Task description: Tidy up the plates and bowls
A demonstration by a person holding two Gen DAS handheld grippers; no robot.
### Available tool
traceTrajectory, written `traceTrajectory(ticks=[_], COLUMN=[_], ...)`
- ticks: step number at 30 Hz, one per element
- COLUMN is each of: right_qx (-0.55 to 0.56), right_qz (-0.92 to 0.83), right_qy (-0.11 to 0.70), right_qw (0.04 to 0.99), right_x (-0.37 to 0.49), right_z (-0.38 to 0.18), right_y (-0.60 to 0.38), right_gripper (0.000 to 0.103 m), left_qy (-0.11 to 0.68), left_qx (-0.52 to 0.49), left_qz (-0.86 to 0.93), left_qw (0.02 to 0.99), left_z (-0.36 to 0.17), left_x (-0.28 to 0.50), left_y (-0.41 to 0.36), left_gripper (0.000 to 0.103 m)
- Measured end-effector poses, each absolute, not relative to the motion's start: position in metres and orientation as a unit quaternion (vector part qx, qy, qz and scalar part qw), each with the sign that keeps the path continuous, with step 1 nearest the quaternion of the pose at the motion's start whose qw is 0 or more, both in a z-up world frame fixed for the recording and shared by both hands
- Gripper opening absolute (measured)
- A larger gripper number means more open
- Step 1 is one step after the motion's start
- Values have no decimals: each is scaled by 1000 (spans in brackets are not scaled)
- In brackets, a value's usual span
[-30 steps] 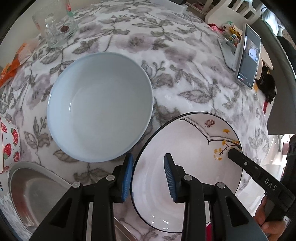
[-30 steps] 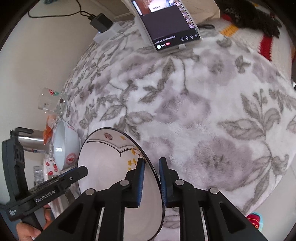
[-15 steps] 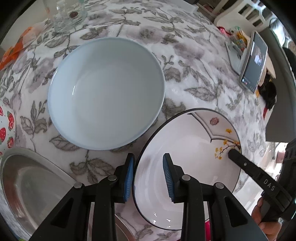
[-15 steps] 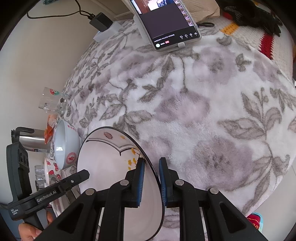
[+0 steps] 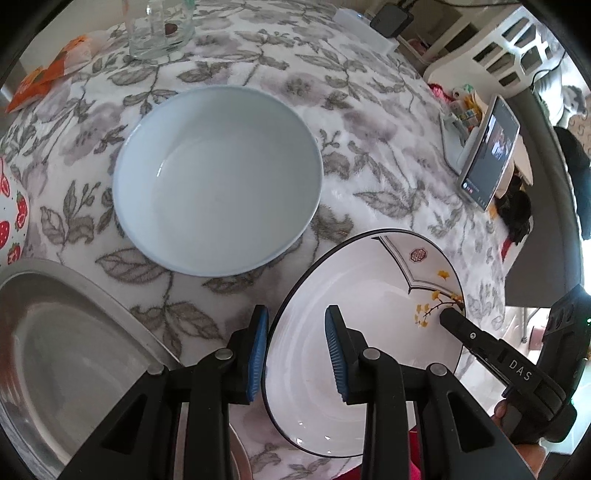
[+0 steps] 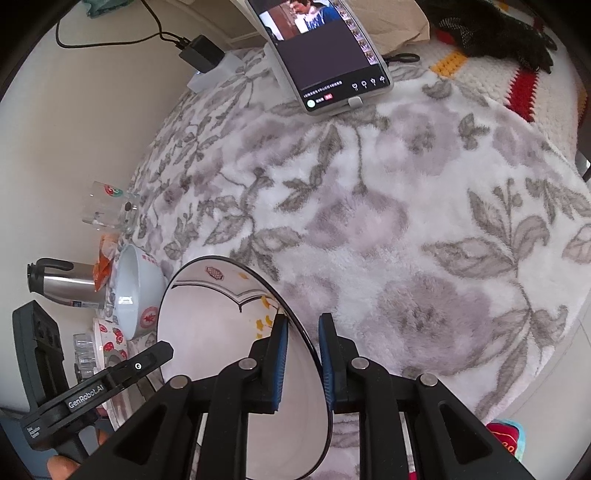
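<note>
1. Straddling the thin black rim of the glazed plate [image 5: 354,354], the left gripper [image 5: 295,354] has one ribbed blue pad outside and one inside; whether the pads press the rim cannot be told.
2. At 3 o'clock of that plate the right gripper [image 6: 301,363] pinches the same rim between nearly closed blue pads.
3. The plate is round and shallow, white with yellow leaves, and tilts over the fluffy floral blanket [image 6: 388,229].
4. At 11 o'clock in the left wrist view a plain pale-blue bowl [image 5: 218,177], deep, smooth and glossy, sits upright on the blanket.
5. At 8 o'clock lies a brushed metal dish [image 5: 74,354]; at 12 o'clock stands a clear glass [image 5: 160,31].
6. At 2 o'clock a flat phone [image 5: 489,153] leans upright.
</note>
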State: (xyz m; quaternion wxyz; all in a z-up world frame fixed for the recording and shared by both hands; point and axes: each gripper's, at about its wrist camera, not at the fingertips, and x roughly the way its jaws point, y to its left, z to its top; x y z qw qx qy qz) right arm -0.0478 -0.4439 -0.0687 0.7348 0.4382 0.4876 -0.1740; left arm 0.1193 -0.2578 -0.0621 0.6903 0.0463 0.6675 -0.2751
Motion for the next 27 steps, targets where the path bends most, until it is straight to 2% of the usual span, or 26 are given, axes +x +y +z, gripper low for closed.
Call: traceTrajectory(ticks=[27], right_qx=[421], right_qz=[-129], right_qy=[463], right_qw=[770], right_x=[-39], right_z=[-28], right_y=[-418], right_gripper=[20], left_qy=[601], left_qx=[-42], left_qz=[-287], left_qw=[745], left_z=[5], left_x=[117], left_y=[-203], left_gripper=[33])
